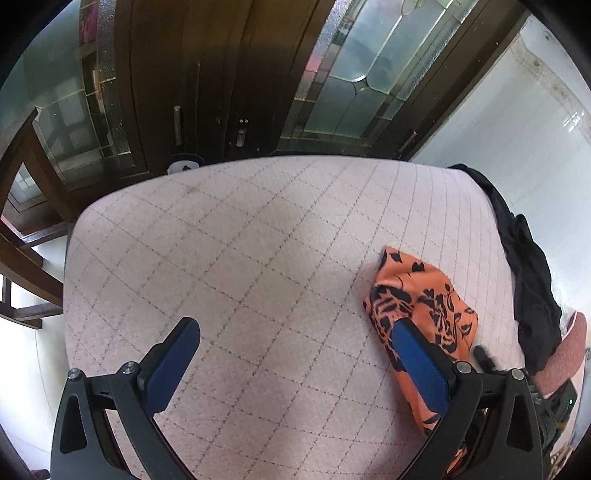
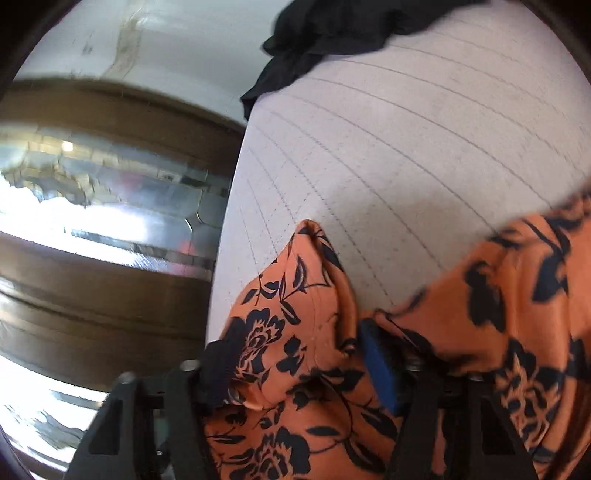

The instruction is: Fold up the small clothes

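An orange garment with a black flower print (image 1: 421, 306) lies bunched at the right side of the pink quilted table cover (image 1: 240, 258). My left gripper (image 1: 295, 332) is open and empty above the cover, with its right finger (image 1: 417, 362) beside the garment. In the right wrist view the same garment (image 2: 295, 332) drapes between and over my right gripper (image 2: 299, 343). Its jaws stand somewhat apart with the cloth in the gap; the left fingertip is hidden by the cloth and the blue pad (image 2: 380, 365) shows. The grip is unclear.
A black garment (image 1: 528, 280) hangs over the right edge of the table and shows in the right wrist view (image 2: 332, 33) too. Dark wooden doors with glass panels (image 1: 229, 74) stand behind the table. A wooden chair (image 1: 22, 258) is at the left.
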Motion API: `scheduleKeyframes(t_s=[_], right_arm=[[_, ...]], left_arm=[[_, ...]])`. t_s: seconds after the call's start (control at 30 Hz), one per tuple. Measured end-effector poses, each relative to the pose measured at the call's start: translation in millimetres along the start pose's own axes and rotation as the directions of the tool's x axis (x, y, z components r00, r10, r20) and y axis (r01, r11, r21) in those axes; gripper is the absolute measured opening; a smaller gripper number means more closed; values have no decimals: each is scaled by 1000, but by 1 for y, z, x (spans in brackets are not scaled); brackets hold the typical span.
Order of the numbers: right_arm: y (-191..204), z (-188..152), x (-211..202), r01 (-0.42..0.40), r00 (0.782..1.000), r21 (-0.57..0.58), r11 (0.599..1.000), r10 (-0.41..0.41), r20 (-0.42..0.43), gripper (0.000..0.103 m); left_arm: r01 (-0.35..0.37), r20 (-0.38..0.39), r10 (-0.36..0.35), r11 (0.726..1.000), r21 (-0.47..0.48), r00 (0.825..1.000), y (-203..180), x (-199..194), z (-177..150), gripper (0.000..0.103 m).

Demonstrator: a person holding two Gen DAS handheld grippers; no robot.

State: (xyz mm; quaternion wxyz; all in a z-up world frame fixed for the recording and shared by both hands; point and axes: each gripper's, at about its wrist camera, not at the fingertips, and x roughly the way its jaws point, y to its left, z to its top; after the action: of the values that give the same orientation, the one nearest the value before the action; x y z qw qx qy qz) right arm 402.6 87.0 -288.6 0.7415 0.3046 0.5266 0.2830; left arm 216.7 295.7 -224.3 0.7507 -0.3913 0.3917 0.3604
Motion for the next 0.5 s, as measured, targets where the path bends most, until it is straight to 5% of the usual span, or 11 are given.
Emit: scheduleKeyframes(t_s=[0.03, 0.07, 0.33, 0.5], right_arm=[[2, 2, 4, 14, 1000, -21, 1000, -14, -10, 23], [5, 0, 4, 19, 999, -41, 999, -20, -25, 16], [22, -1, -76, -6, 987, -146, 989, 29, 159, 10], [2, 1, -199, 16, 928, -148, 989, 40, 372, 10]], left_arm=[[1, -8, -1, 1000, 5, 1000, -1, 2, -1, 103], [2, -16, -2, 1000, 10, 1000, -3, 3, -2, 103], [-5, 8, 5, 1000, 27, 1000, -5, -2, -5, 103], [-12, 7, 11, 996, 86, 1000, -20, -3, -16, 103]])
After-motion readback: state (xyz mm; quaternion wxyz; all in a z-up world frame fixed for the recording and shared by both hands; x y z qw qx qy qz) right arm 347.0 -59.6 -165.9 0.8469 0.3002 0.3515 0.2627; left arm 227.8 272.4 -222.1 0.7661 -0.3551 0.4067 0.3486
